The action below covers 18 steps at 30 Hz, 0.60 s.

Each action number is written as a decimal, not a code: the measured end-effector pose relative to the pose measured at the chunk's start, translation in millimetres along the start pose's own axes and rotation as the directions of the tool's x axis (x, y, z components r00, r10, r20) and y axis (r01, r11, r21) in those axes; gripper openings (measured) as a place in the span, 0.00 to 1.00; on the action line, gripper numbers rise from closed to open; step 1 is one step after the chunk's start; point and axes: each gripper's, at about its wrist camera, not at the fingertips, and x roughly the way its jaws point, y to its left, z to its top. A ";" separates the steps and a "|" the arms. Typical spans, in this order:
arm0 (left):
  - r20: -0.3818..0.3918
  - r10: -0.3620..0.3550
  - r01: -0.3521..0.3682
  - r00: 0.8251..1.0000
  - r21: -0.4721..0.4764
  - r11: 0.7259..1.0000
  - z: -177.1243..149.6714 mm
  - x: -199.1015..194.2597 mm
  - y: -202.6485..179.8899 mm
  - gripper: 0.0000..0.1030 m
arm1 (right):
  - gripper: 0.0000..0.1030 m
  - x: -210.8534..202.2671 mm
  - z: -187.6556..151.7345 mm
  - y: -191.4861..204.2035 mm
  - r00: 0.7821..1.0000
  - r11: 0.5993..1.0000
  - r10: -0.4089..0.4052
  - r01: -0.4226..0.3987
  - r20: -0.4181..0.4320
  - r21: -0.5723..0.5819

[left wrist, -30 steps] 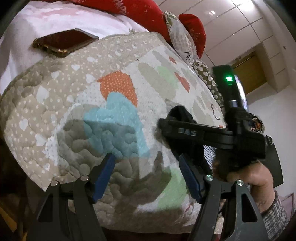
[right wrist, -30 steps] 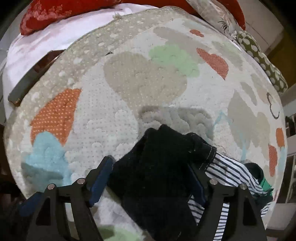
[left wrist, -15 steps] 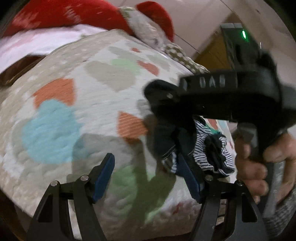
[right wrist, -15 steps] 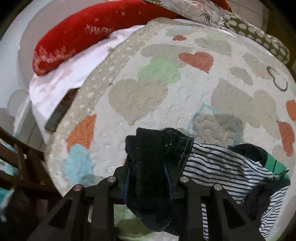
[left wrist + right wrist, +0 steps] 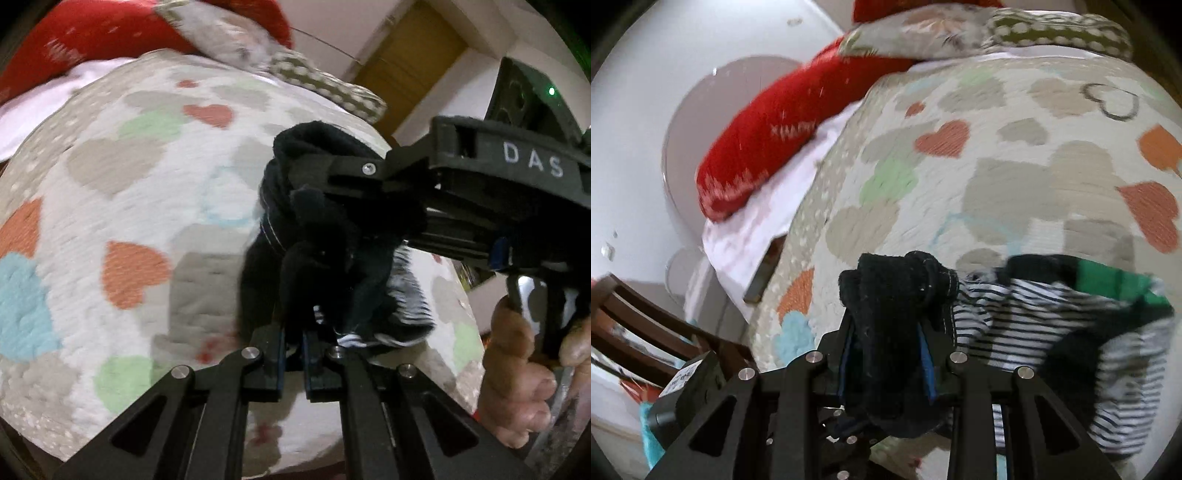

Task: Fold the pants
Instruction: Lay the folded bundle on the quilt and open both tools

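Both hand-held grippers have closed since a second ago, the left hand-held gripper [image 5: 293,350] pinched nearly shut on the dark pants [image 5: 317,229] above the heart quilt [image 5: 147,206], the right hand-held gripper [image 5: 888,354] clamping their bunched edge [image 5: 894,295].
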 end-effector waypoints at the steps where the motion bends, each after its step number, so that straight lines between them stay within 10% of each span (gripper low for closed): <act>1: -0.012 -0.003 0.004 1.000 0.029 1.000 1.7 4.3 -13.4 0.06 | 0.31 -8.9 -1.6 -8.1 1.000 1.000 0.008 -0.008 0.017 0.015; 9: -0.094 -0.002 0.018 0.996 0.175 0.984 -8.8 39.3 -82.1 0.07 | 0.31 -75.8 -28.6 -97.4 0.987 0.980 0.011 -0.043 0.163 0.194; 15: -0.135 -0.044 0.064 0.990 0.145 0.987 -10.3 27.3 -77.5 0.24 | 0.48 -102.5 -53.3 -163.2 0.942 0.920 -0.261 0.177 0.210 0.350; 18: -0.080 0.001 0.009 0.997 0.115 0.993 -1.2 19.1 -65.9 0.28 | 0.48 -127.6 -61.7 -172.1 0.915 0.910 -0.273 0.144 0.298 0.390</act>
